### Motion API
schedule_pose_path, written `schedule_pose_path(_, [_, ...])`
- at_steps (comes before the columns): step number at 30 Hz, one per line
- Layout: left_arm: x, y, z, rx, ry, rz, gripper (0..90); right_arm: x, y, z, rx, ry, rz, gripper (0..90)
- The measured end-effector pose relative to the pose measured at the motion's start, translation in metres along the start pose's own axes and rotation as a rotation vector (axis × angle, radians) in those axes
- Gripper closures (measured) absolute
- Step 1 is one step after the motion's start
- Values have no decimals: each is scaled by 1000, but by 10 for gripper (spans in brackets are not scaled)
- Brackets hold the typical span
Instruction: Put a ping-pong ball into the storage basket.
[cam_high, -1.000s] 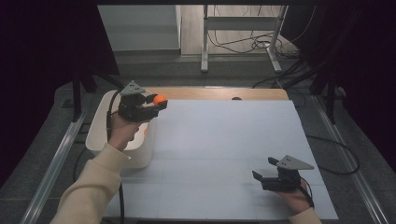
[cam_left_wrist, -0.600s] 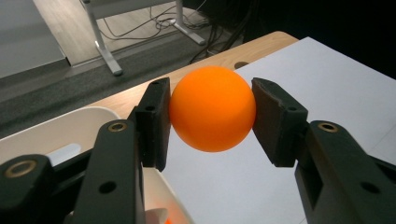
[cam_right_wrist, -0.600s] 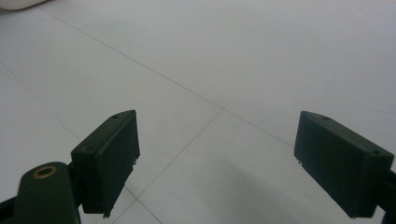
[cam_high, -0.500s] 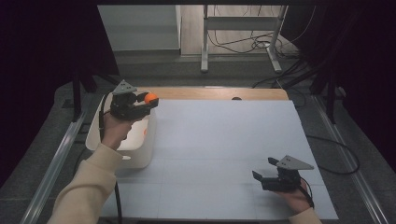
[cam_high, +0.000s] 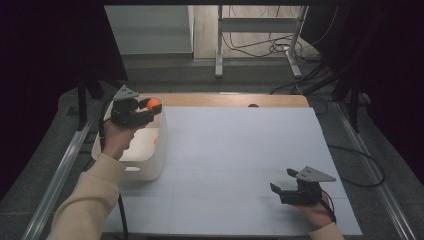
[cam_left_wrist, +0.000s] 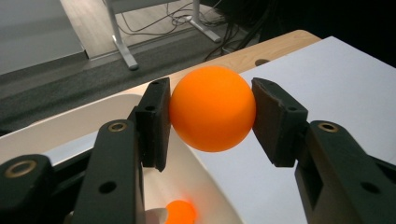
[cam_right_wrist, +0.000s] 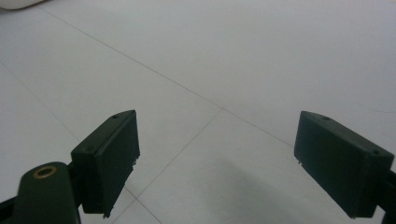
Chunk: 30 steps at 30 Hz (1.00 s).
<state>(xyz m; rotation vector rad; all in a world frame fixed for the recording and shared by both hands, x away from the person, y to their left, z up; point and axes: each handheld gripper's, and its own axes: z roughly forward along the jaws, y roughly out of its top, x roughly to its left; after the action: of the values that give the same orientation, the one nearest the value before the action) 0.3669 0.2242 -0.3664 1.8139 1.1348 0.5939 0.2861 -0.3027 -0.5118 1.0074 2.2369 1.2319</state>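
My left gripper (cam_high: 150, 109) is shut on an orange ball (cam_high: 153, 104) and holds it above the white tub (cam_high: 150, 167) at the table's left. In the left gripper view both pads press on the orange ball (cam_left_wrist: 212, 108), and the tub's white wall (cam_left_wrist: 205, 191) lies right below it. A second orange ball (cam_left_wrist: 180, 212) lies inside the tub, glowing against the wall. My right gripper (cam_high: 284, 184) rests low over the white sheet near the front right. Its jaws stand wide open around bare sheet, as the right gripper (cam_right_wrist: 217, 161) view shows.
A white sheet (cam_high: 240, 150) covers most of the wooden table (cam_high: 235, 100). A small dark hole (cam_high: 253, 105) sits in the wood at the back. Metal rails (cam_high: 60, 170) run along both sides. Behind the table stand a metal frame's legs (cam_high: 219, 45) and loose cables (cam_high: 260, 47).
My left gripper has carried the orange ball leftward and a little away from me, from the tub's right edge to above the tub. The right gripper has stayed put.
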Motion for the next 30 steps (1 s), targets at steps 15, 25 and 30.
schedule_pose_path(15, [22,-7,2,24,65,-42,503,0,0,0,1,1,0,146])
schedule_pose_path(25, [34,-12,7,65,94,-65,503,0,0,1,3,2,-1,146])
schedule_pose_path(30, [36,-15,10,83,99,-68,503,0,0,0,3,0,-1,146])
